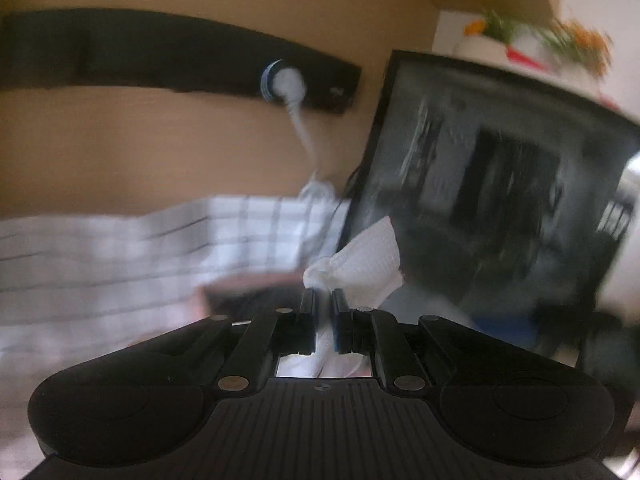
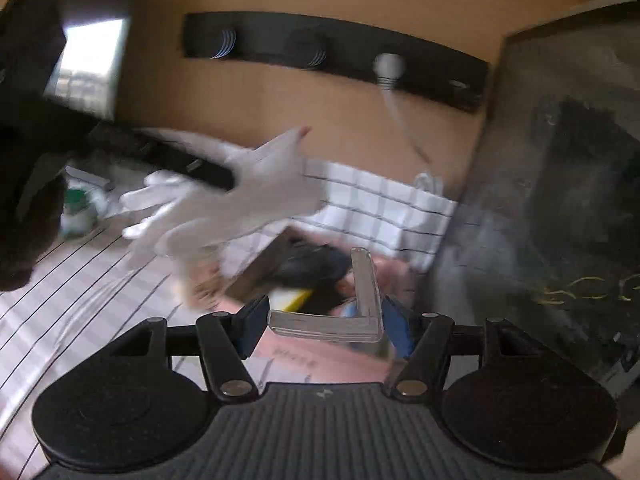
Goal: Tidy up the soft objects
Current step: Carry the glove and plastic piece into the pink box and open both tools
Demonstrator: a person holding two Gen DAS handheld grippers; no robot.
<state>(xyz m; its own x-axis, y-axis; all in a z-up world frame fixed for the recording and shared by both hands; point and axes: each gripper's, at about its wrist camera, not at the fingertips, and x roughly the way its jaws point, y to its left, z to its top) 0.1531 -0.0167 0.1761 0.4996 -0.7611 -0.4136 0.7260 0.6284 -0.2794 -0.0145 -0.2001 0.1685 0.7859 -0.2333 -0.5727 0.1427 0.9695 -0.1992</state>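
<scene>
My left gripper [image 1: 323,294] is shut on a white glove [image 1: 360,264], whose cuff bunches out past the fingertips. In the right wrist view the same glove [image 2: 224,204] hangs in the air at the left, fingers drooping, clamped in the black left gripper [image 2: 228,178]. My right gripper [image 2: 326,312] has a grey L-shaped piece [image 2: 364,292] spanning the gap between its blue pads [image 2: 250,330], one leg lying across and the other sticking up. The pads appear to press on its two ends. Both views are blurred.
A checked tablecloth [image 2: 380,204] covers the table below. On it stands an open wooden box [image 2: 260,272] with dark items. A black-framed screen [image 1: 500,184] stands at the right. A black hook rail [image 2: 340,52] and a white plug with cable [image 1: 286,84] are on the wooden wall.
</scene>
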